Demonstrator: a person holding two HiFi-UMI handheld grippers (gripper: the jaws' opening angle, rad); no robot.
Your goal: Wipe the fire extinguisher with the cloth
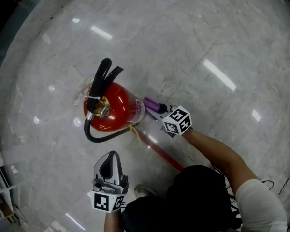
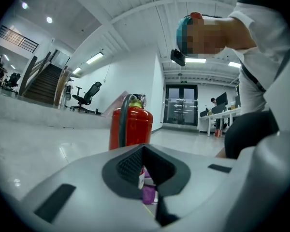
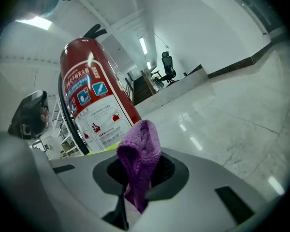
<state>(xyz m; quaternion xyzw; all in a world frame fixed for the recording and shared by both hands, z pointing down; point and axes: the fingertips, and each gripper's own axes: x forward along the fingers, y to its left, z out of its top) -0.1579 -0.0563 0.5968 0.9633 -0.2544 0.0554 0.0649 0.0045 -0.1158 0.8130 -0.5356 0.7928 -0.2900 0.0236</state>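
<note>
Red and cylindrical, one fire extinguisher (image 1: 117, 111) stands upright on the glossy grey marble floor (image 1: 217, 37). One black hose (image 1: 100, 137) curves round its body. One purple knitted cloth (image 3: 139, 151) is pinched in the right gripper (image 1: 157, 108), just beside the cylinder's labelled side. The left gripper (image 1: 110, 157), jaws pressed together and empty, points at the extinguisher from nearby.

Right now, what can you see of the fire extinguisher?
The fire extinguisher is a glossy red metal-looking cylinder standing upright on the pale stone floor. Black levers and a brass-coloured valve top it, and a black hose loops down its side. A white printed label with blue pictograms wraps the body. The purple cloth, clamped in the right gripper, sits close beside it; contact cannot be confirmed.
</note>
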